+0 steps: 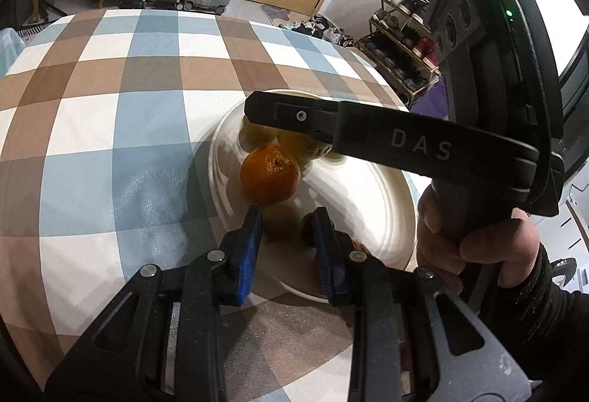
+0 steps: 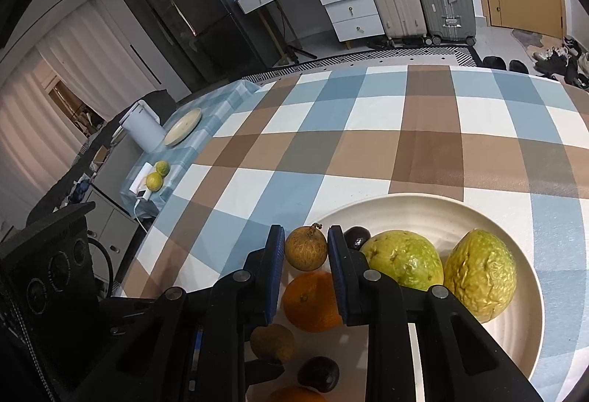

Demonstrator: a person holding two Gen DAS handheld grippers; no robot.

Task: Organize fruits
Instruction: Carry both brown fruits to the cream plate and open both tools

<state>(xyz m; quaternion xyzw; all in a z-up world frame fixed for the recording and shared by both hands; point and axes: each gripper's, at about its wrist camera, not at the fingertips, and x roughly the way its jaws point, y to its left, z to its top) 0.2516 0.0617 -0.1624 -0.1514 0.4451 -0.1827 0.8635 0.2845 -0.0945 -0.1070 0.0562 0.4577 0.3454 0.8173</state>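
Here, the right gripper [image 2: 306, 251] is pinching a small round brown longan-like fruit [image 2: 306, 252] over the near-left rim of the cream ribbed plate [image 2: 423, 210], directly above an orange mandarin [image 2: 311, 302], w/ the left gripper [image 1: 289, 218] hovering empty, jaws nearly together, beside it.

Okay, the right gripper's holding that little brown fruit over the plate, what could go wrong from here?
1. The small brown fruit is round and pinched only at the right gripper fingertips; it might slip and roll.
2. The plate is crowded: dropped there, it could knock the orange or the green fruit.
3. The left gripper sits close over the same plate, so the two could collide.
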